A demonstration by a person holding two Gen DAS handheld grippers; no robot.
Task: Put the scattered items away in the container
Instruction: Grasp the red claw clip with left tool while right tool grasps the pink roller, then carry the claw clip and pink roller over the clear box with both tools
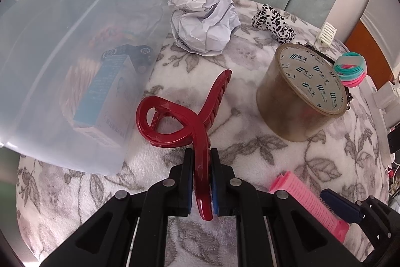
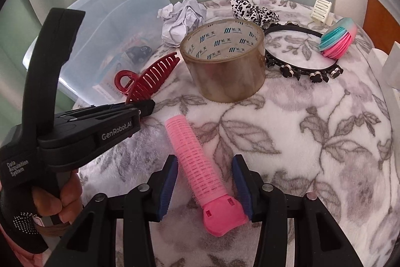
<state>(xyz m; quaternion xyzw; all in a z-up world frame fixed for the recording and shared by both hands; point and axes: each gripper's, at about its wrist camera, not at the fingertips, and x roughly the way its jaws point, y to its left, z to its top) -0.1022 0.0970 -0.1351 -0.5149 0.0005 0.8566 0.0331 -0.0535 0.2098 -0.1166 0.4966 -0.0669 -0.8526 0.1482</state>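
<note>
left tool (image 1: 202, 182) clamped on red hair claw (image 1: 185, 111), for lifting clear over container (image 1: 62, 66) rim; right tool (image 2: 205, 184) unclenched astride pink roller (image 2: 197, 167), needing centring.

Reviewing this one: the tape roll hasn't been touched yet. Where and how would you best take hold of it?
Probably by its wall, from above. The tape roll stands on its flat end on the floral blanket with its core open upward, so one finger can drop inside the core and the other outside. Come in at the near wall: the black headband crowds its right side.
</note>
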